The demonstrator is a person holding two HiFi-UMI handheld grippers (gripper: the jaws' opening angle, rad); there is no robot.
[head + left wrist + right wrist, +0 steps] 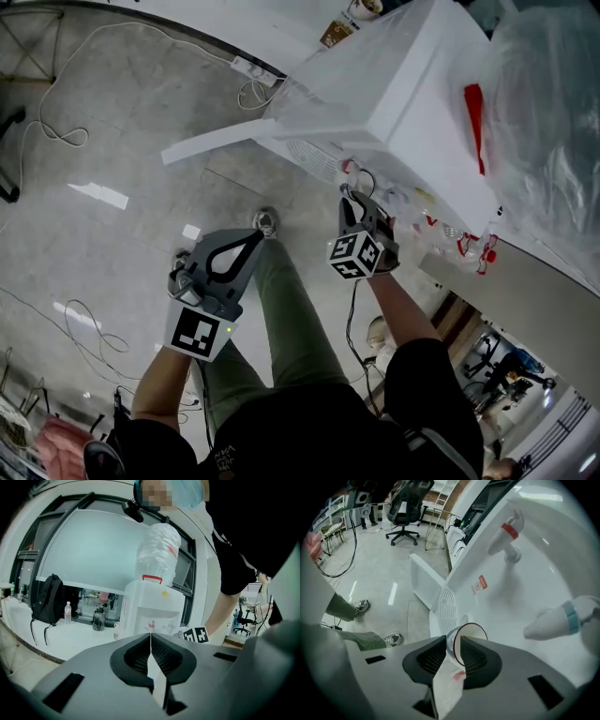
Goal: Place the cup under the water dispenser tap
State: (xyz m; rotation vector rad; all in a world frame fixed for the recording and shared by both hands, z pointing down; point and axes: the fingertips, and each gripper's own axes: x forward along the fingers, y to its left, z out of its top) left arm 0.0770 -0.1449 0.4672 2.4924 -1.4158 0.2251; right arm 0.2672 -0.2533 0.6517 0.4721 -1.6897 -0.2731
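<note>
Two hand-held grippers: my right hand-held gripper [451,652] pinches the cup [474,632] by its wall at lower centre. The cup's lower part is hidden between the jaws, and the red tap [509,532] sits upper right. My left hand-held gripper [150,651] is pressed together, empty.

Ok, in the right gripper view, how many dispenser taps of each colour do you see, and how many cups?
Red-handled tap: 1
Blue-handled tap: 1
Cup, gripped in the right gripper: 1
Total: 3
</note>
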